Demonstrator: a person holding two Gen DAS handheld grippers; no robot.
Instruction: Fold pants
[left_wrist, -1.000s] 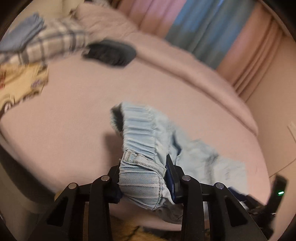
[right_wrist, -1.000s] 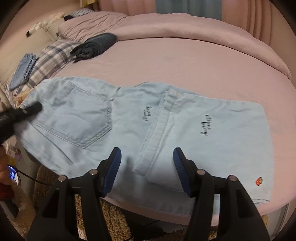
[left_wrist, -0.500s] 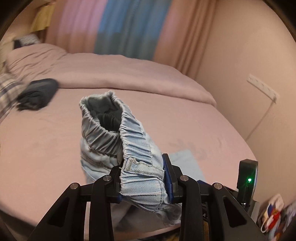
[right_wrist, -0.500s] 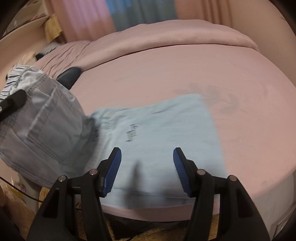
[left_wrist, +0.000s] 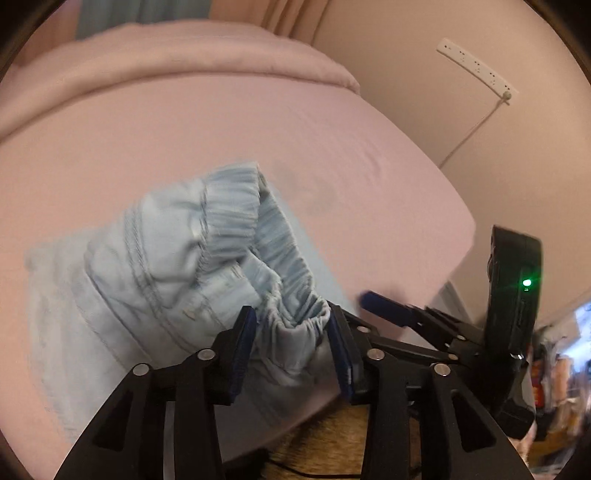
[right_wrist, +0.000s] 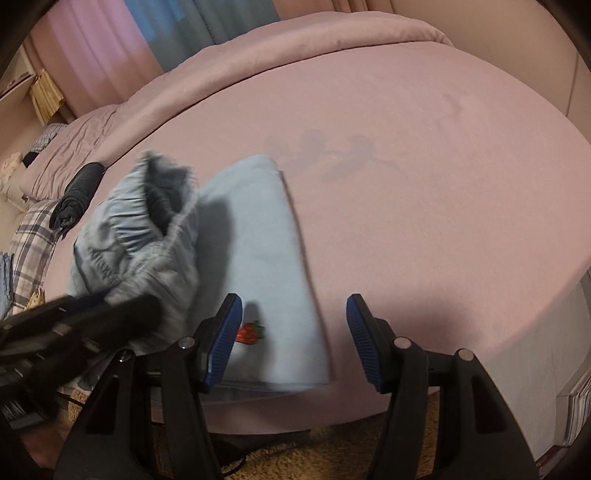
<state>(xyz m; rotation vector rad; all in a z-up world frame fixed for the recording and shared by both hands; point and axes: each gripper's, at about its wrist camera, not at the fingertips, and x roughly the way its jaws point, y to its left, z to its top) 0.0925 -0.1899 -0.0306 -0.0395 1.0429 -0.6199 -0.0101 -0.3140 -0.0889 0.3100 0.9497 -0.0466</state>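
Light blue denim pants (left_wrist: 155, 266) lie doubled over on the pink bed (left_wrist: 221, 122). Their elastic waistband (left_wrist: 291, 321) sits bunched between the pads of my left gripper (left_wrist: 293, 350), whose jaws are opening while the cloth still touches both pads. In the right wrist view the left gripper (right_wrist: 92, 321) holds the raised waist end (right_wrist: 147, 229) over the flat leg (right_wrist: 258, 240). My right gripper (right_wrist: 291, 339) stands open above the leg hem beside a strawberry patch (right_wrist: 251, 332), with nothing gripped. Its blue fingertip (left_wrist: 384, 306) shows in the left wrist view.
A dark folded garment (right_wrist: 77, 195) and plaid cloth (right_wrist: 29, 240) lie at the bed's far left. A rolled duvet (right_wrist: 295, 48) runs along the back. A power strip (left_wrist: 476, 66) hangs on the wall at right. Tan carpet (right_wrist: 351, 450) lies below the bed edge.
The left gripper carried the waistband rightward across the bed and over the legs, doubling the pants. The right gripper swung right along the leg toward the hem. Both views rolled.
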